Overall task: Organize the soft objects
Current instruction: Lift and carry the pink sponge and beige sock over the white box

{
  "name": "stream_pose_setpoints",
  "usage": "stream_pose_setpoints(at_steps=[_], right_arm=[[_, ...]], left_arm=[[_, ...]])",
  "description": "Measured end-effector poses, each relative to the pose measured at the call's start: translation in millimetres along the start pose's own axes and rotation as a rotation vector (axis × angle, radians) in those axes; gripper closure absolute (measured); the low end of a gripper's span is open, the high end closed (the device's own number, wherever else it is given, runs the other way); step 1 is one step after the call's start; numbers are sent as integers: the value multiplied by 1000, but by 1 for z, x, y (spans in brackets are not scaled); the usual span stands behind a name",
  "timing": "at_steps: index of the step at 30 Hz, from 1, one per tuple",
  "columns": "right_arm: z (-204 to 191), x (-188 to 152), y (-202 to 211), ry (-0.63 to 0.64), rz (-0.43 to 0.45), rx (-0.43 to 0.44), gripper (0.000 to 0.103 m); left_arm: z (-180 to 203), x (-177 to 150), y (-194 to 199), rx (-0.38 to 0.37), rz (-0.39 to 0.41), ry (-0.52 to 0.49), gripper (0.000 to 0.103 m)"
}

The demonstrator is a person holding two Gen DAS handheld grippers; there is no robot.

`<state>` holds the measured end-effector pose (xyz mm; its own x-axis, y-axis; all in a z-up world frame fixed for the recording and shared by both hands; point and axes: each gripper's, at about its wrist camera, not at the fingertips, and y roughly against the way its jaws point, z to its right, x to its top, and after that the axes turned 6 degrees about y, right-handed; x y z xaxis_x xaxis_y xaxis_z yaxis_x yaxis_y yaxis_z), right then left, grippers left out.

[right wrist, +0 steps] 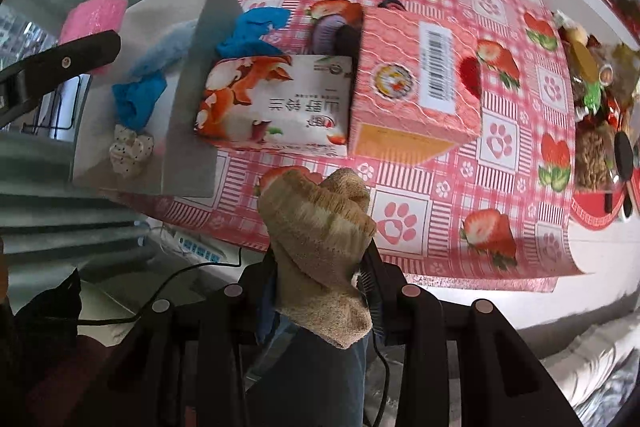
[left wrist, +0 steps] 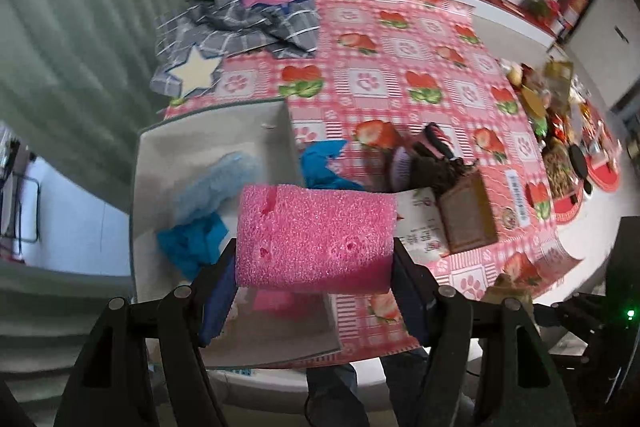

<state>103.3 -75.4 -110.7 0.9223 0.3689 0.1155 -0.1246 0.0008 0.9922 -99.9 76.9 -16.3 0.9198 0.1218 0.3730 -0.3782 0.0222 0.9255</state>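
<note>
My left gripper [left wrist: 314, 263] is shut on a pink sponge [left wrist: 316, 235] and holds it above the grey storage box [left wrist: 276, 123] at the table's left edge; the sponge also shows in the right wrist view [right wrist: 94, 17]. Inside the box lie a light blue fluffy cloth [left wrist: 216, 187], a blue cloth [left wrist: 192, 243] and a cream dotted scrunchie [right wrist: 130, 149]. My right gripper [right wrist: 320, 259] is shut on a tan sock [right wrist: 320, 231], held over the table's front edge. Another blue cloth [right wrist: 256, 31] lies just outside the box wall.
A tissue pack [right wrist: 272, 107] and a pink carton [right wrist: 416, 83] lie beside the box on the strawberry tablecloth [right wrist: 500, 147]. A purple round item [right wrist: 326, 31] sits behind them. A grey plaid cloth [left wrist: 240, 23] lies at the far left. Snacks and plates [right wrist: 596, 115] crowd the right side.
</note>
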Motion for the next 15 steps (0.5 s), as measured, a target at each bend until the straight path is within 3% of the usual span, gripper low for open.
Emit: stream_pose_setpoints(at_steps=[15], right_arm=[[-38, 32, -2, 132, -26, -11, 64]], left_arm=[[-70, -13, -16, 57, -44, 177, 30]])
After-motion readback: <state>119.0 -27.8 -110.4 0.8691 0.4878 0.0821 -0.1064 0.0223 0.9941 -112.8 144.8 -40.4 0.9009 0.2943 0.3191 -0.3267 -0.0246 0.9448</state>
